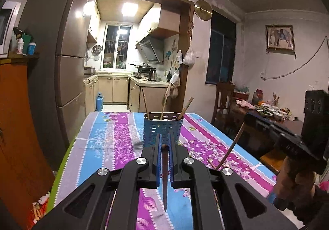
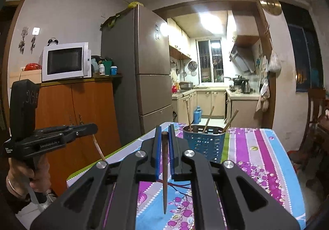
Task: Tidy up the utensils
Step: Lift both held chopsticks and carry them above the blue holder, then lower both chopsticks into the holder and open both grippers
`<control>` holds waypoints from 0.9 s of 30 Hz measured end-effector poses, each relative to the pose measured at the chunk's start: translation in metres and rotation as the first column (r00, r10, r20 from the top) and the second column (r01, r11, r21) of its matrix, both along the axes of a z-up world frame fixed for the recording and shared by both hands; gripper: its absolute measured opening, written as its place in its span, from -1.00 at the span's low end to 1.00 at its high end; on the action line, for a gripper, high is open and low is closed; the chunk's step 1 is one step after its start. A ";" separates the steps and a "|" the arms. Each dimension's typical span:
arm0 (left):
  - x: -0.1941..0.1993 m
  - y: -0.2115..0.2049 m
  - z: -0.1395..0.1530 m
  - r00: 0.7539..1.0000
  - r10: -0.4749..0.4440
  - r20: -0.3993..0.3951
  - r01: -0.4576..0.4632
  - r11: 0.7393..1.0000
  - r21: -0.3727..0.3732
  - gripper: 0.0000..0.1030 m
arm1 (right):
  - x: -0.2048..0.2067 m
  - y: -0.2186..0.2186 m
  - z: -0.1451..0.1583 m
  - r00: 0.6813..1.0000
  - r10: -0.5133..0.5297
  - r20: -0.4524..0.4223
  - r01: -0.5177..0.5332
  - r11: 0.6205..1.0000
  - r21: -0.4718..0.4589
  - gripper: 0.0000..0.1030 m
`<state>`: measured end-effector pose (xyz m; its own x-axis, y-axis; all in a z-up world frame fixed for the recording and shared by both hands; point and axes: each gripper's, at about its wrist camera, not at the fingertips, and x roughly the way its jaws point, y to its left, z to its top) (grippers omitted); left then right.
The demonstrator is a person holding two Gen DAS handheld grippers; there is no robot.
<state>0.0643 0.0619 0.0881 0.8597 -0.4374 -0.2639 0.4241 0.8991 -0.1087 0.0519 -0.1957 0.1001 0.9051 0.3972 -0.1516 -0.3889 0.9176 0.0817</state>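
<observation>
- Chopsticks: one clamped in left gripper (image 1: 164, 143), one in right gripper (image 2: 164, 135).
- Blue holder (image 1: 163, 127) on tabletop (image 1: 115, 137) contains three chopsticks.

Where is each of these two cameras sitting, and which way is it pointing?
Left wrist view: sits on the left gripper, looking along its fingers, shut on a chopstick, toward the blue holder and kitchen; the right hand shows at the right edge.
Right wrist view: sits on the right gripper, shut on its own chopstick, facing the same way; the left hand shows at the left edge.
Shared: holder, floral tablecloth, fridge, kitchen doorway.
</observation>
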 end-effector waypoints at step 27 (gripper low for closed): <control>0.201 -0.085 0.122 0.978 -0.003 0.209 0.010 1.000 -0.030 -0.86 | 0.151 -0.049 0.124 0.966 -0.196 0.168 0.182 0.978 0.099 -0.90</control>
<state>0.2652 -0.0228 0.2096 0.8916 -0.4481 -0.0653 0.4460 0.8939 -0.0443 0.2027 -0.2452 0.2243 0.9744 0.2206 0.0427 -0.2240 0.9689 0.1055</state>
